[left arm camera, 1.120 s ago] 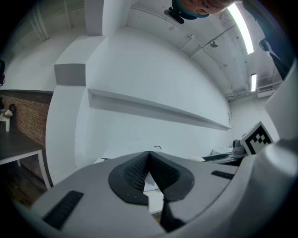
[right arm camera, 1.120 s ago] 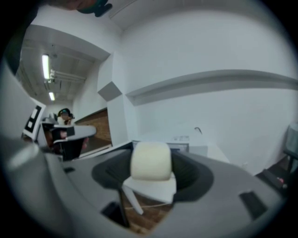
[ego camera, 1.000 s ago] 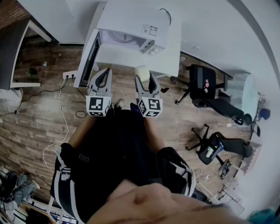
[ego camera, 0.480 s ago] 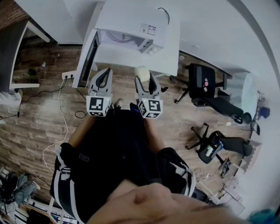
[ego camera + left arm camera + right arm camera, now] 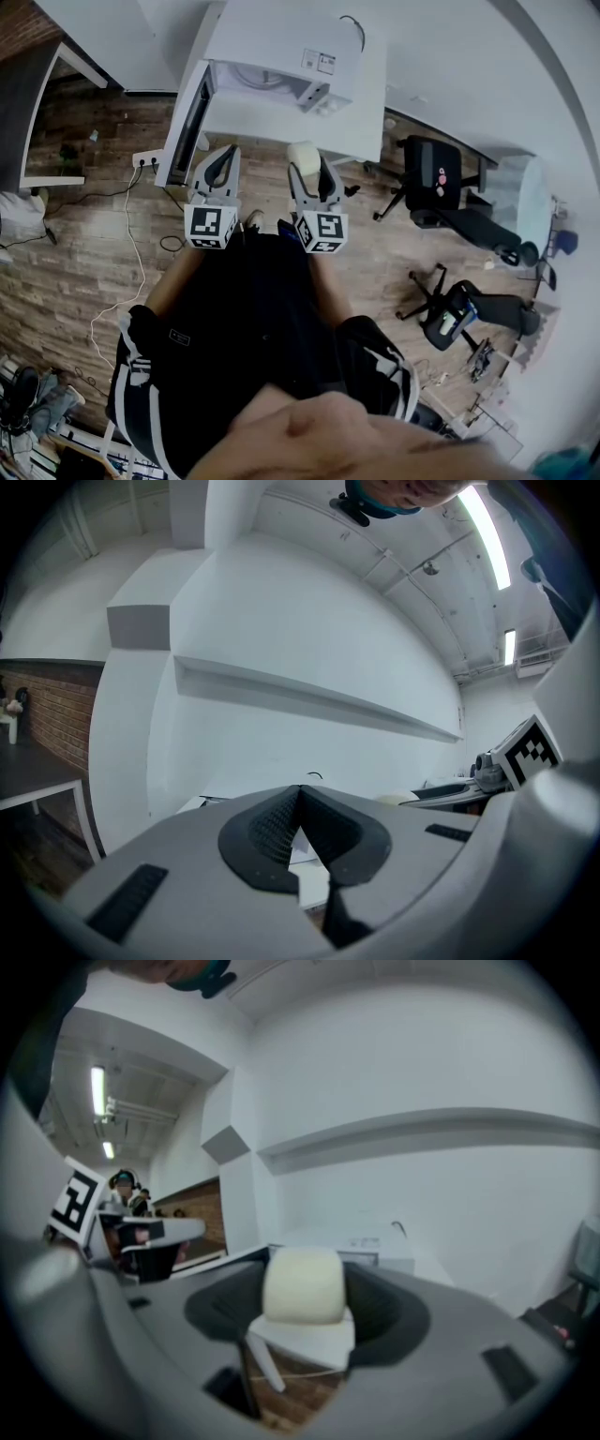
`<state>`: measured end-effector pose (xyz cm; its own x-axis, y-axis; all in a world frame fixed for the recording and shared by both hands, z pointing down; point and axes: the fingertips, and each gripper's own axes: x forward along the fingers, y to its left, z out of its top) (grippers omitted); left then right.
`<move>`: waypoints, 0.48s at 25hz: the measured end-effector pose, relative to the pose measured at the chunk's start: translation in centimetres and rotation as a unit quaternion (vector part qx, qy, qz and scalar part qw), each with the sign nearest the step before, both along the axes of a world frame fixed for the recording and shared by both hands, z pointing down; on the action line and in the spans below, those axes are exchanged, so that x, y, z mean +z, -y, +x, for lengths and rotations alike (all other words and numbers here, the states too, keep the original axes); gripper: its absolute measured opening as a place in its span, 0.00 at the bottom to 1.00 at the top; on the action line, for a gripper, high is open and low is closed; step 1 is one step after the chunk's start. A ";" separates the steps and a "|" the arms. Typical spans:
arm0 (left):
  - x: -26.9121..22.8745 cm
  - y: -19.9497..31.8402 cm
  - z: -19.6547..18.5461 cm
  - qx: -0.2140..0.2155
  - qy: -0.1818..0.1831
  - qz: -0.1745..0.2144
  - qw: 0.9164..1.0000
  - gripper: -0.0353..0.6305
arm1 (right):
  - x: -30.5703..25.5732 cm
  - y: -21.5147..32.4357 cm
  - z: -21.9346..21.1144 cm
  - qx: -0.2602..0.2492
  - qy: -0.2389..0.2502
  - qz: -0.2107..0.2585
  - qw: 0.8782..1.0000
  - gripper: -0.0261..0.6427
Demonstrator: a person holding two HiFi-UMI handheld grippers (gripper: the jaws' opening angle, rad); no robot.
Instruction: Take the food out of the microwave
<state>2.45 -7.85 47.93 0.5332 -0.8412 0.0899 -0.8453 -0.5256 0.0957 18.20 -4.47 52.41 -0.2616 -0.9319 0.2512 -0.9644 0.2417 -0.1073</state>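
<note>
Gripping, R jaws: clenched on the food [image 5: 303,1285], a pale, rounded lump seated between the pads; no slip is seen.
R gripper [image 5: 312,173]: held just off the near edge of the table [image 5: 281,127], pointed twd the microwave [image 5: 281,52].
L jaws: pressed together, nothing betw. them.
L gripper [image 5: 298,803]: held beside the R one, near but apart, close to the door [image 5: 186,122].
Food, place: outside the oven, in the R jaws, raised over the table edge and well clear of the cavity [image 5: 258,77].
Door: swung open to the left, edge-on in the head view.
Change, last sec: almost none. Both grippers are found at the same spot by the table edge as 1 s and 0.5 s ago, and the food has been kept in the same grip.
Meaning for task: removal is judged done, since the food is already out and is being held steady, not carried on.
Left to do (judged): a set-down spot must be picked, prob. the bare table top in front of the oven. The door may be shut w/ the free L gripper.
Risk (judged): the lump looks soft and could be dented if squeezed harder.
</note>
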 end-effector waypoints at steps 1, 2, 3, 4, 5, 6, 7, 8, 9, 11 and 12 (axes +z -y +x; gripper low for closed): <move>0.0 0.0 0.0 0.000 0.000 0.000 1.000 0.10 | 0.0 0.0 0.0 -0.001 0.000 0.000 1.000 0.47; 0.0 0.0 0.0 -0.001 -0.001 0.000 1.000 0.10 | 0.0 0.0 -0.1 -0.002 0.000 -0.001 1.000 0.47; 0.0 0.0 -0.1 -0.001 -0.001 0.000 1.000 0.10 | 0.0 0.0 -0.2 -0.003 -0.001 -0.002 1.000 0.47; 0.0 0.1 -0.1 -0.001 -0.002 -0.001 1.000 0.10 | 0.0 0.1 -0.2 -0.004 -0.001 -0.002 1.000 0.47; 0.0 0.1 -0.2 -0.002 -0.002 -0.001 1.000 0.10 | 0.0 0.1 -0.3 -0.004 -0.001 -0.001 1.000 0.47; 0.0 0.1 -0.2 -0.002 -0.002 -0.001 1.000 0.10 | 0.0 0.2 -0.4 -0.004 -0.001 0.000 1.000 0.47; 0.0 0.1 -0.3 -0.002 -0.002 -0.002 1.000 0.10 | -0.1 0.2 -0.5 -0.005 -0.001 0.000 1.000 0.47; 0.0 0.1 -0.3 -0.001 -0.002 -0.002 1.000 0.10 | -0.1 0.2 -0.6 -0.005 -0.001 -0.001 1.000 0.47; 0.0 0.2 -0.3 -0.001 -0.002 -0.002 1.000 0.10 | -0.1 0.2 -0.6 -0.006 -0.001 -0.002 1.000 0.47; 0.1 0.3 -0.3 0.000 -0.002 -0.002 1.000 0.10 | -0.1 0.3 -0.6 -0.006 0.000 -0.002 1.000 0.47; 0.1 0.3 -0.4 0.000 -0.002 -0.002 1.000 0.10 | 0.0 0.3 -0.7 -0.006 0.000 -0.001 1.000 0.47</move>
